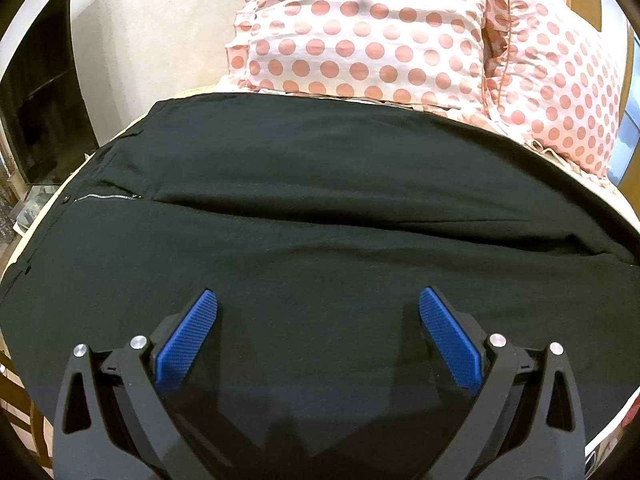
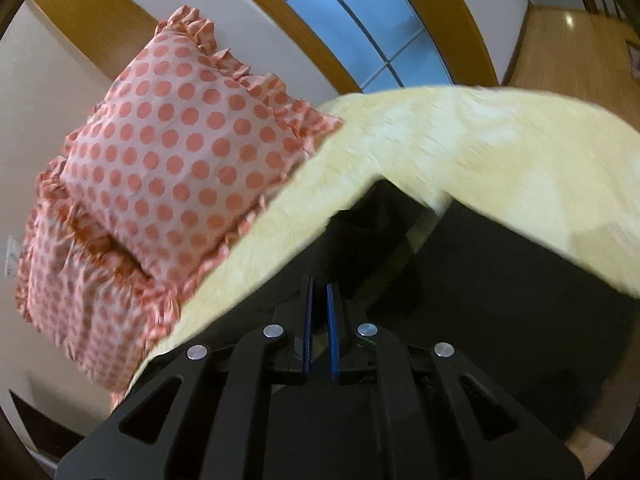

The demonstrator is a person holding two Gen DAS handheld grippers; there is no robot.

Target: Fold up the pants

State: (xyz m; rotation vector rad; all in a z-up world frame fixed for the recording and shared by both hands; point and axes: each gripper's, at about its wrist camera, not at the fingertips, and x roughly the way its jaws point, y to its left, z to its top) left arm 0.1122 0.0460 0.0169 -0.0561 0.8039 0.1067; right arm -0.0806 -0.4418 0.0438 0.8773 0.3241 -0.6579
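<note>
Blue-padded fingers [image 1: 188, 334] of the left gripper [image 1: 318, 300] stood wide apart above the black pants [image 1: 320, 208], with nothing between them. From the left wrist view, the pants lay spread flat across the pale bed cover [image 1: 624, 204], zipper [image 1: 106, 197] toward the left edge, and two polka-dot pillows [image 1: 360, 28] sat just behind them.

From the right wrist view, the right gripper [image 2: 319, 292] had its pads drawn nearly together; whether any cloth was pinched I could not tell. Black pant legs [image 2: 500, 272] lay on the yellowish cover [image 2: 460, 140], with the pillows to the left under a window [image 2: 372, 12].
</note>
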